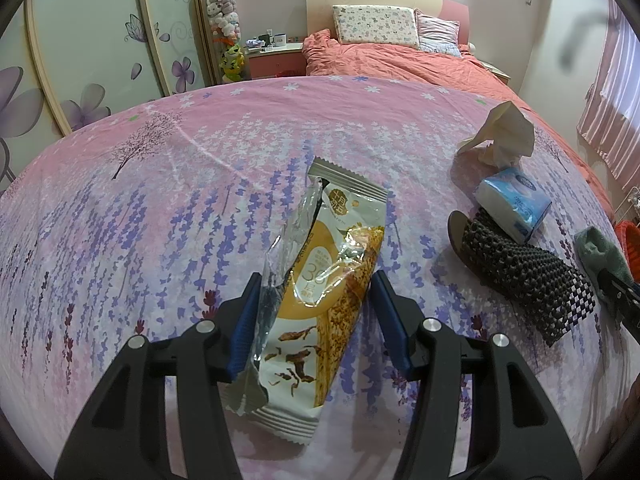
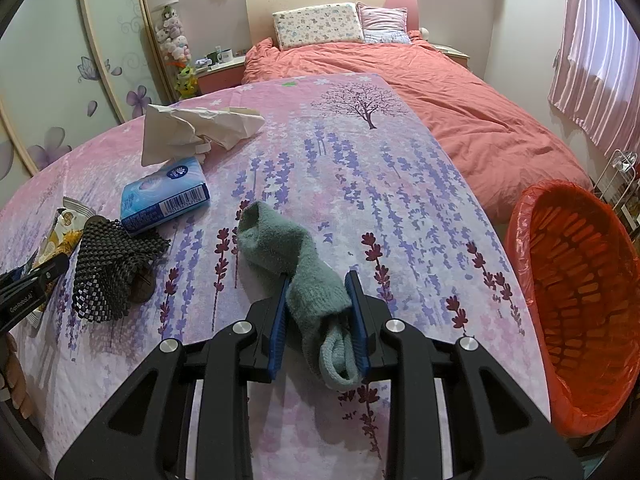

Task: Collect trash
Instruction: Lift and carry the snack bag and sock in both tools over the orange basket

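Note:
An opened snack wrapper (image 1: 320, 280), white and orange with a foil inside, stands up between the blue pads of my left gripper (image 1: 316, 276). The pads press on both its edges, above the floral bedspread (image 1: 160, 200). The right wrist view shows the wrapper (image 2: 60, 232) at the far left. My right gripper (image 2: 319, 276) is shut on a fuzzy green sock (image 2: 276, 240), whose toe end still rests on the spread. Crumpled beige paper (image 2: 192, 128) lies farther back. An orange bin (image 2: 580, 288) with a red liner stands beside the bed on the right.
A blue tissue pack (image 2: 164, 196) and a black woven slipper (image 2: 112, 264) lie between the two grippers. Beyond the spread are a salmon duvet (image 2: 460, 100) and pillows. A wardrobe with flower decals lines the left wall. A hand (image 2: 16, 376) shows at lower left.

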`<state>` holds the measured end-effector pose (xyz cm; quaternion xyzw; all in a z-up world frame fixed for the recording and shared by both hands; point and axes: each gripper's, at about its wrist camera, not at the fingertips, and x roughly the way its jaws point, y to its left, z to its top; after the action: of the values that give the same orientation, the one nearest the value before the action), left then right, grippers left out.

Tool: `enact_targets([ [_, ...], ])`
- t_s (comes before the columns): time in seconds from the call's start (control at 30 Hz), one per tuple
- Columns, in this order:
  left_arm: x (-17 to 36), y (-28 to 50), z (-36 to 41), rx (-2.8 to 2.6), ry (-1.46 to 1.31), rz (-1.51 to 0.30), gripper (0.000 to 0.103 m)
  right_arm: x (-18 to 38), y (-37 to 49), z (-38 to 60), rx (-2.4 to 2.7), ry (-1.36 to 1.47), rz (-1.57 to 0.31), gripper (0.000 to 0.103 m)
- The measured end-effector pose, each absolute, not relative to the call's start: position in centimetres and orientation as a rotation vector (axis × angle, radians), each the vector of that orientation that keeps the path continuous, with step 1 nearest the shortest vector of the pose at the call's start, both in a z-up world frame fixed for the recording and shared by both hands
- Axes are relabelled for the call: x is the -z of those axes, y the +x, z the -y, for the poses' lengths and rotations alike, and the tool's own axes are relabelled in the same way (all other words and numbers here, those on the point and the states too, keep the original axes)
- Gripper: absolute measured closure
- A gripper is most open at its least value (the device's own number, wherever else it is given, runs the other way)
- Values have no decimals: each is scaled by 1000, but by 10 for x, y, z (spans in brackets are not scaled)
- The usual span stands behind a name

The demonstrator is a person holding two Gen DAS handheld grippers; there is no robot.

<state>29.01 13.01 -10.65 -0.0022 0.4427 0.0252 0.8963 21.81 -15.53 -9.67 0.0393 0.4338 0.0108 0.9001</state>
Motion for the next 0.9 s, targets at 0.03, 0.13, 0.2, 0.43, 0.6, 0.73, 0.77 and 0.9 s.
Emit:
enact_targets([
  [0.03, 107, 290, -130, -52, -5, -917, 48, 97, 218, 155, -23, 82, -898, 75],
  [0.13, 107, 290, -130, -52, -5, -917, 48, 97, 218, 156, -24, 84, -898, 75],
  [0.2, 106, 290, -130, -52, -5, -917, 48, 97, 218, 156, -24, 85, -898, 75],
  [0.43, 108, 284, -131, -22, 16, -915, 48, 96, 216, 158, -41, 110, -895, 73],
  [0.6, 109, 279, -136, -27, 6, -907, 60, 95, 213, 161, -70, 151, -893, 84],
  [0.73, 106, 275, -137, -33, -3, -887, 64, 89, 209, 164, -93, 187, -885, 91],
  [0.77, 104, 274, -137, -36, 2, -879, 65, 86, 207, 164, -95, 193, -878, 91],
  [0.9, 93, 270, -135, -27, 11, -856, 65, 72, 198, 166, -103, 200, -851, 91],
])
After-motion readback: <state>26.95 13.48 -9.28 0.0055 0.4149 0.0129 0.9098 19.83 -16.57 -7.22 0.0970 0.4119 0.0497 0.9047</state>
